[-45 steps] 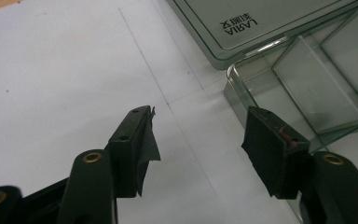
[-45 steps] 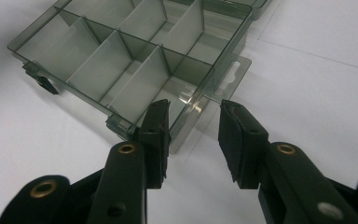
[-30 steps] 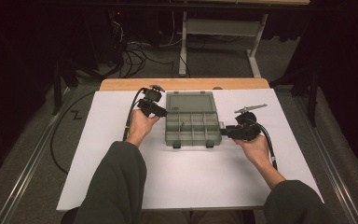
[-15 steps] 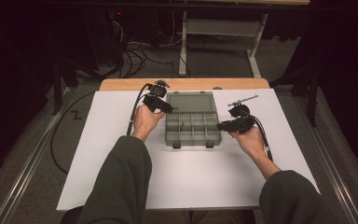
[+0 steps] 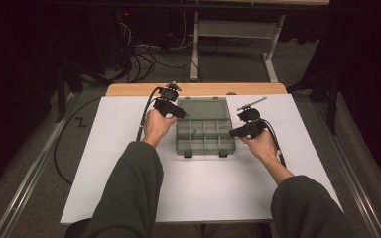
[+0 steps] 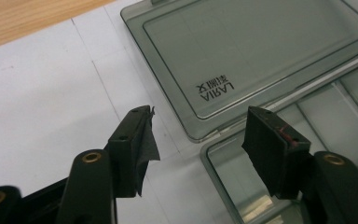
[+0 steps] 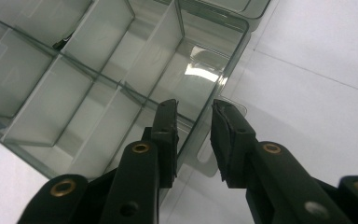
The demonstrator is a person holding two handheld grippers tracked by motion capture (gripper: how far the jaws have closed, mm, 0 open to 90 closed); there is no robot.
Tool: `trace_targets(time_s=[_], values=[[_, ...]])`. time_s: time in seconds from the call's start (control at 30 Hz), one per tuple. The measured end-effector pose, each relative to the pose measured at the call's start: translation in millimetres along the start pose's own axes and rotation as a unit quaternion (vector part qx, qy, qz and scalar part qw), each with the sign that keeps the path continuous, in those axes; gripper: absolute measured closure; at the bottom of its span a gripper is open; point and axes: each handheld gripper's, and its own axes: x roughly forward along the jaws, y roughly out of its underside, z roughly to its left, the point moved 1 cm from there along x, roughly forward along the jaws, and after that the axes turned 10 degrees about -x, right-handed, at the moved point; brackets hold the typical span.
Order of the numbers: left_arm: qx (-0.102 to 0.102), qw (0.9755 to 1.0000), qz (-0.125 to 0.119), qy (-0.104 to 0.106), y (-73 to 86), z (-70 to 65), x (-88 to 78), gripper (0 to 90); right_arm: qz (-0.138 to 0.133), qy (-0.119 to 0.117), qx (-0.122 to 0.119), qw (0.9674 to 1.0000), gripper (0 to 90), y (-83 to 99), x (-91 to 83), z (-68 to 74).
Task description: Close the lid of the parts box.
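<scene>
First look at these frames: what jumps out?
The clear compartment box lying open mid-table on the white sheet, its lid folded flat toward the far edge. One gripper flanks it on each side: the left gripper at the hinge corner with jaws spread and nothing between them, the right gripper with its jaws straddling the box's side wall, a gap showing on either side.

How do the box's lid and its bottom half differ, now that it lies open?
The lid is a flat, smooth panel with printed lettering; the tray is deeper and split by walls into compartments. In the high view the lid lies farther from the person, the tray nearer, with two latch tabs on its front edge. Both are smoky, see-through plastic, joined along one edge.
</scene>
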Motion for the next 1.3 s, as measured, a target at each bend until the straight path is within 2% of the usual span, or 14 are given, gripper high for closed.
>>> trace_targets(time_s=[0.17, 0.3, 0.43, 0.5, 0.6, 0.77, 0.87, 1.3], values=[[0.001, 1.0000, -0.001, 0.002, -4.4, -0.9, 0.8, 43.1, 0.010, -0.012, 0.012, 0.9998, 73.2, -2.5, 0.8, -4.0], [-0.005, 1.0000, 0.002, 0.005, -6.7, -0.9, 6.4, 44.8, 0.011, -0.009, 0.011, 0.9998, 73.4, -2.9, 0.6, -3.0], [-0.019, 0.9997, 0.011, 0.010, -10.1, 3.4, 12.9, 46.0, 0.011, -0.008, 0.015, 0.9998, 73.5, -2.7, 0.5, -2.3], [-0.036, 0.9990, 0.014, 0.021, -14.3, 6.3, 16.6, 46.7, 0.011, -0.007, 0.013, 0.9998, 73.6, -2.8, 0.6, -2.2], [-0.047, 0.9984, 0.018, 0.027, -16.3, 7.4, 19.7, 47.1, 0.011, -0.007, 0.011, 0.9999, 73.7, -2.8, 0.5, -2.2], [-0.071, 0.9959, 0.039, 0.040, -15.7, 11.5, 31.1, 49.1, 0.009, -0.004, 0.011, 0.9999, 73.8, -2.3, 0.5, -1.3], [-0.086, 0.9936, 0.051, 0.053, -14.4, 14.8, 36.5, 50.0, 0.009, -0.004, 0.013, 0.9999, 73.9, -2.1, 0.5, -0.9], [-0.132, 0.9861, 0.052, 0.086, -12.8, 24.3, 48.2, 49.1, 0.008, -0.005, 0.013, 0.9999, 74.0, -1.5, 0.3, -1.3]])
